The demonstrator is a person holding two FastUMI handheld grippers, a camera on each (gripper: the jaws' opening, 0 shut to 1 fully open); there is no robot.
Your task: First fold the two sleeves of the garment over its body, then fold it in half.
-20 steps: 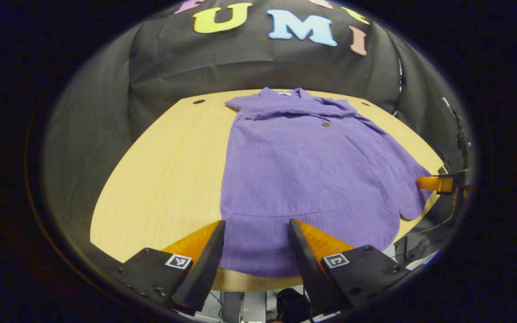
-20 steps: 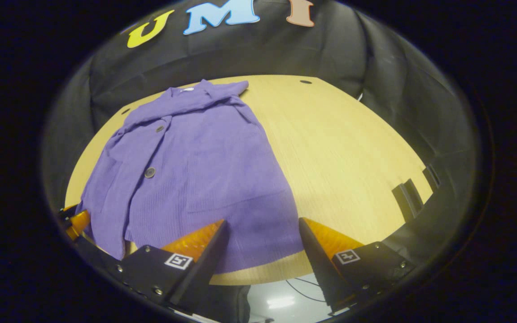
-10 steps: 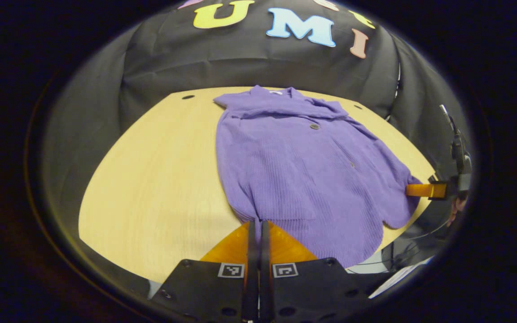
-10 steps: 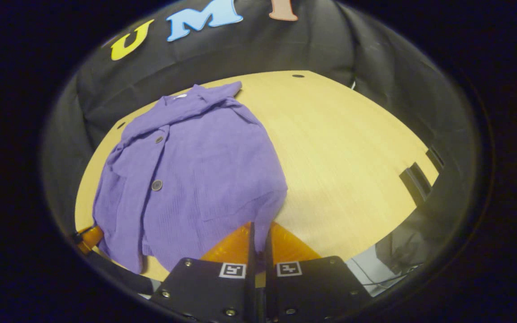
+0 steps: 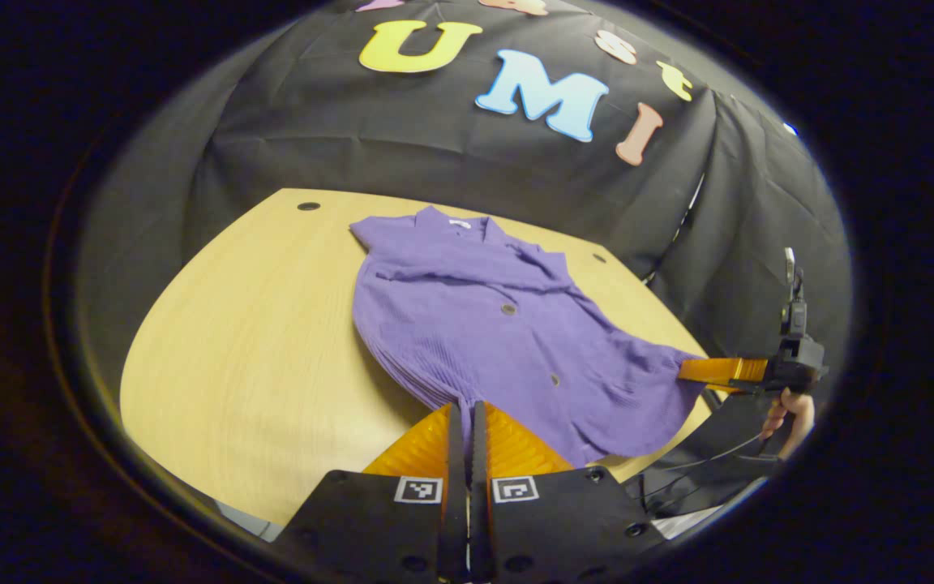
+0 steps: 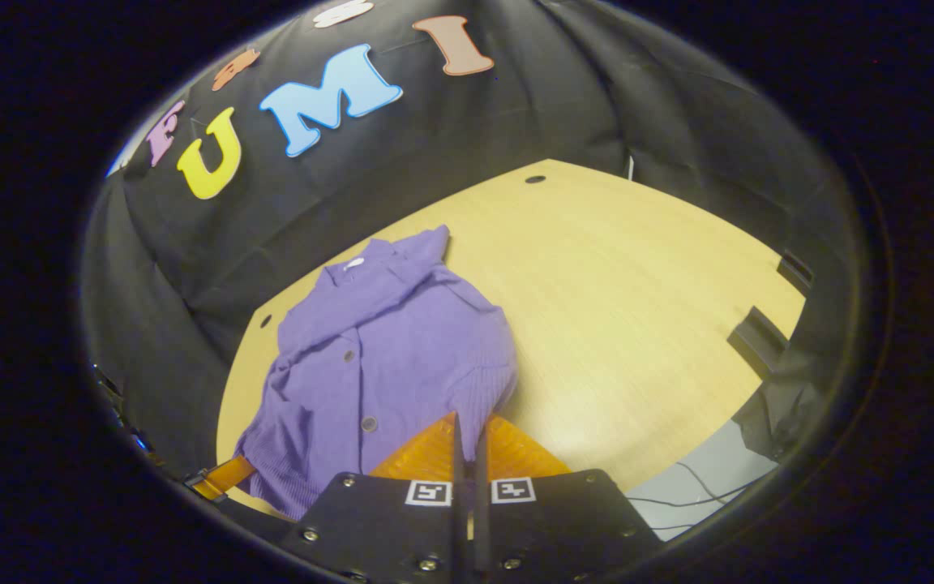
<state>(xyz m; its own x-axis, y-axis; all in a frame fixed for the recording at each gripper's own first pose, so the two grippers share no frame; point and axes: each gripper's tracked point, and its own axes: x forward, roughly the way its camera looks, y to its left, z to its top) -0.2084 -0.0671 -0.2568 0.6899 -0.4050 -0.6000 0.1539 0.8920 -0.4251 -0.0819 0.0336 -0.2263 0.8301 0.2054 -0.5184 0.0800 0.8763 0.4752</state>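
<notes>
Wooden bench (image 5: pixel 240 341) against black cloth wall. Left tongs (image 5: pixel 461 410) closed, pinching hem of purple cardigan (image 5: pixel 475 324), which lifts off the bench ahead of them. Right tongs (image 6: pixel 467 426) closed on the other hem corner, cardigan stretching ahead and left.

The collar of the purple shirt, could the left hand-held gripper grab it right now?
Probably not: the left hand-held gripper is shut on the shirt hem, and the collar lies at the table's far side.
</notes>
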